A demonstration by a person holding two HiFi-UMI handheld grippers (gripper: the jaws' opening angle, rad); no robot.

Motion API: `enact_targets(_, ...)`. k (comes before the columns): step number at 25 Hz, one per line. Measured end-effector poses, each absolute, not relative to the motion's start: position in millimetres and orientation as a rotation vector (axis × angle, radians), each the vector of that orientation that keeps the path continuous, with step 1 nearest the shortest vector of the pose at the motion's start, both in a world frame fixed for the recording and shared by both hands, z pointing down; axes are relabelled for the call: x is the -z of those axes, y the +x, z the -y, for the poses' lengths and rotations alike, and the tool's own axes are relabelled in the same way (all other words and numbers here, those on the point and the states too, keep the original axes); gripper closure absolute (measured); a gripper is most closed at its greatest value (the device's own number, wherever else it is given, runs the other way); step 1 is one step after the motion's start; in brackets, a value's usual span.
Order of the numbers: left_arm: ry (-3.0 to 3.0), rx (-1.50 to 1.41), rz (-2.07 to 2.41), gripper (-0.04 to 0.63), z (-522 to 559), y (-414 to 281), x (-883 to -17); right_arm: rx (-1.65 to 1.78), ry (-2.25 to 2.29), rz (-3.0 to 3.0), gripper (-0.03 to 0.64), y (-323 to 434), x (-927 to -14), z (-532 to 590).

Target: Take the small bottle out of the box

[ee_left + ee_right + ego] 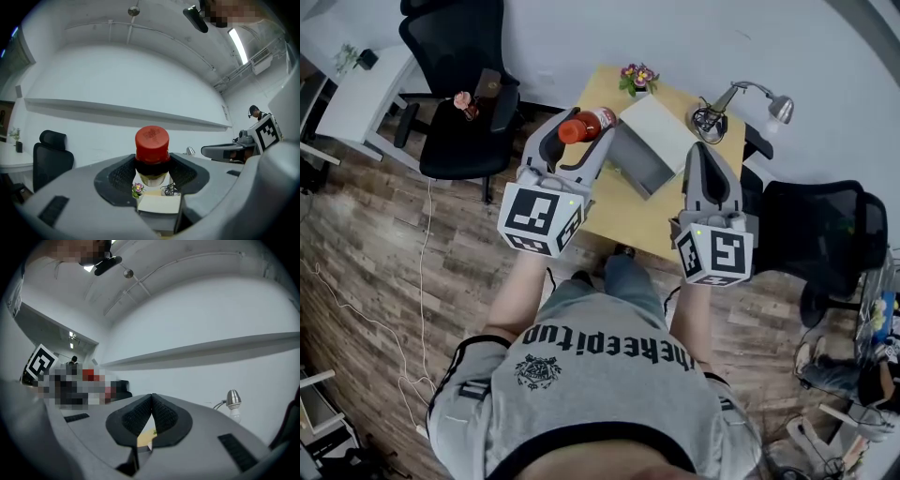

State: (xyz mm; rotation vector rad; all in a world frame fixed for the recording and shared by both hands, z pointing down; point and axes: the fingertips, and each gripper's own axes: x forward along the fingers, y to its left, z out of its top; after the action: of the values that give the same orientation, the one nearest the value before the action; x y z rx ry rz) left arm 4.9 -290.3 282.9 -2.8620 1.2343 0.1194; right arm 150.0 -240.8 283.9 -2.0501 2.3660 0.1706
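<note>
My left gripper (pixel 577 131) is shut on a small bottle (pixel 587 125) with a red cap, held in the air above the left part of the yellow table (pixel 628 211). In the left gripper view the small bottle (pixel 152 154) stands clamped between the two dark pads, cap up. The open white box (pixel 649 145) lies on the table just right of the bottle, and shows low between the jaws as the box (pixel 159 204). My right gripper (pixel 703 161) hovers to the right of the box, its jaws pressed together on nothing (pixel 152 411).
A small flower pot (pixel 637 79) stands at the table's far edge and a desk lamp (pixel 757 99) at its far right corner. Black office chairs stand at the left (pixel 459 94) and right (pixel 820 234). A white desk (pixel 356 98) is far left.
</note>
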Motion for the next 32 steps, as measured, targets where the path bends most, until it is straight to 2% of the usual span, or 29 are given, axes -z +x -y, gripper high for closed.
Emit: enact_targets(32,-2.802,-0.291,-1.301,0.371,246.7,-43.2,-267.2,-0.290,-2.149,-2.216,0.629,140.8,-264.3,174.9)
